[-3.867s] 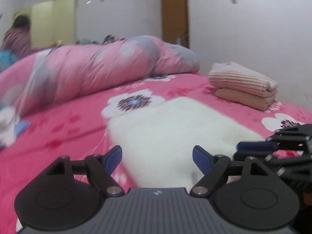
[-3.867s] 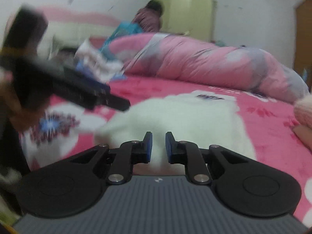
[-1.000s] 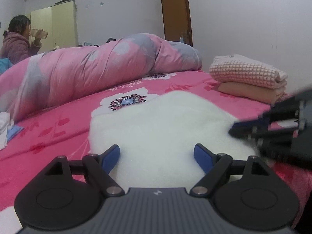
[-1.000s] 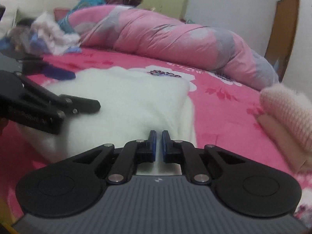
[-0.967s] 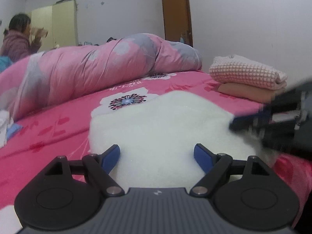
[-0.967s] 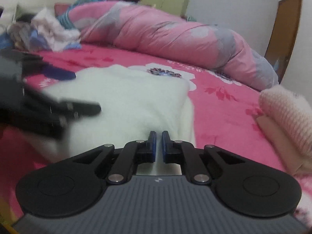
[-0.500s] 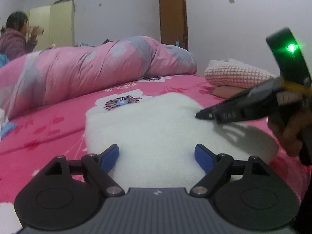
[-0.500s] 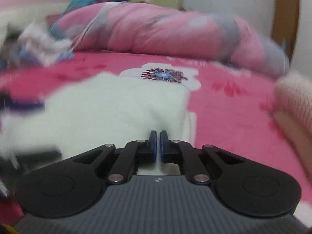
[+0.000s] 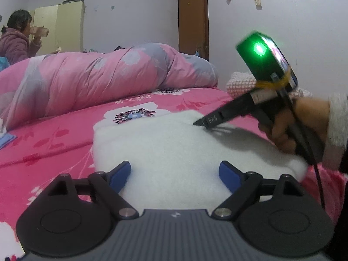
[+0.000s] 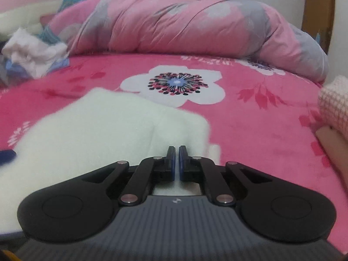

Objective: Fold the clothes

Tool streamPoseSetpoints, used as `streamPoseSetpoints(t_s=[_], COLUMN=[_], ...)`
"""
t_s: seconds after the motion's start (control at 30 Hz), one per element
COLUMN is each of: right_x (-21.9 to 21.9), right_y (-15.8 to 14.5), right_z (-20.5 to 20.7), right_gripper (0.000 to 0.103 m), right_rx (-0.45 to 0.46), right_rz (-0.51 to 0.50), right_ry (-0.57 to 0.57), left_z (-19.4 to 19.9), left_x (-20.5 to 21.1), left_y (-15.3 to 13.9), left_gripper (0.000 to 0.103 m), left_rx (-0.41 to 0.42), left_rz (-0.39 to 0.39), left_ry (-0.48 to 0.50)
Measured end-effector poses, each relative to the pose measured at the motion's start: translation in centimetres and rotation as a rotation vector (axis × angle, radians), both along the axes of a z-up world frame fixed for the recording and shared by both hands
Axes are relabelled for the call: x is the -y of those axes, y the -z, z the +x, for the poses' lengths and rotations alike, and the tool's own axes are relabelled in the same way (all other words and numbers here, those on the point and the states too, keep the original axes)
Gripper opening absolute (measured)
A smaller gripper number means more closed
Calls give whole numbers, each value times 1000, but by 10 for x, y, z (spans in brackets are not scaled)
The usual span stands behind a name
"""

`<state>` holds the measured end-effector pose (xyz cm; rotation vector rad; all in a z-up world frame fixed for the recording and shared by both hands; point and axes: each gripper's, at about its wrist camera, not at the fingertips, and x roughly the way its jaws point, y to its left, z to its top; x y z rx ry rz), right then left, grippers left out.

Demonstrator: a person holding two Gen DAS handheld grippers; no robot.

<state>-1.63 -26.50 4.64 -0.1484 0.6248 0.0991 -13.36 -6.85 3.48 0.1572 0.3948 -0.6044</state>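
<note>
White fleece garment (image 9: 180, 143) lies folded on the bed, and the right gripper (image 10: 176, 163) skims its top with fingers pressed together, gripping nothing. The left gripper (image 9: 175, 174) sits at the near edge, fingers spread and opening, nothing pinched. Risk: the closed tip could snag the soft pile and drag the fold open. Underneath, a pink floral bedsheet (image 10: 250, 117); a rolled pink duvet (image 9: 104, 78) lies behind, folded clothes (image 10: 332, 104) to the right.
</note>
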Motion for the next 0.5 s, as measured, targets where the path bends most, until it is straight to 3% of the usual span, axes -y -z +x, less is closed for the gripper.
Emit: streamPoseSetpoints(t_s=[0.1,0.17,0.2,0.27,0.3,0.37,0.5], right_x=[-8,-5,-1,6,9,14,6], right_y=[-23,-30,-24,19,27,18,1], right_z=[8,17,27,46,43,40,41], right_gripper=[2,2,3,2,1,1,2], right_rx=[39,81,67,-24,-7,-8,-13], right_rz=[-33,15,36,24,30,70,16], right_ry=[-9,-2,18,51,47,56,50], left_z=[-1,-1,-2,-3,-4,-4,-5], left_x=[-2,-2,-2,-1,-1,-3,-6], left_y=[0,1,1,1,2,3,2], left_gripper=[88,88,88,88,89,89,89], left_rx=[1,5,6,13,25,21,18], left_rz=[-1,1,3,11,17,-1,-4], left_ry=[5,11,17,28,29,27,31])
